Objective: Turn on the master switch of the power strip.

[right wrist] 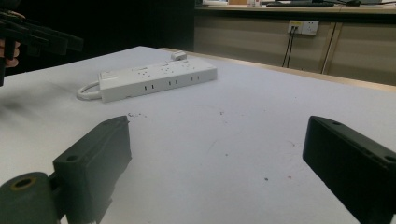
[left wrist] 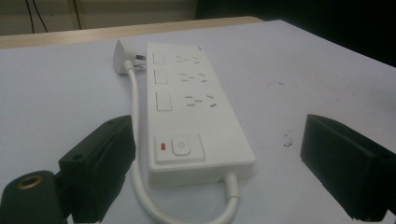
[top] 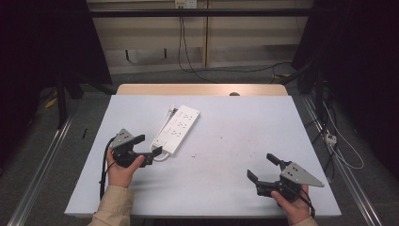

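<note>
1. Left gripper (top: pixel 147 144): a hand (top: pixel 121 170) is holding it at the strip's near end, jaws standing wide apart with nothing between the pads. In the left gripper view the jaws are flanking the strip's switch end, apart from it.
2. Cable (left wrist: pixel 140 186): white, leaving the strip's near end, looping and running along the strip's left side to the plug. It is passing just beside the left gripper's lower jaw in the high view; contact cannot be told.
3. Strip (top: pixel 178 128): white power strip, lying flat on the table (top: pixel 244 122), left of centre, set at an angle with its far end leaning right. A power button (left wrist: pixel 180 146) with a red mark beside it is sitting at the near end.
4. Plug (left wrist: pixel 124 57): white, lying at the strip's far left corner, touching or just beside it.
5. Right gripper (top: pixel 262 167): a hand (top: pixel 294 207) is holding it well apart from the strip, near the table's front right. Jaws are standing wide apart and empty, pointing toward the strip.
</note>
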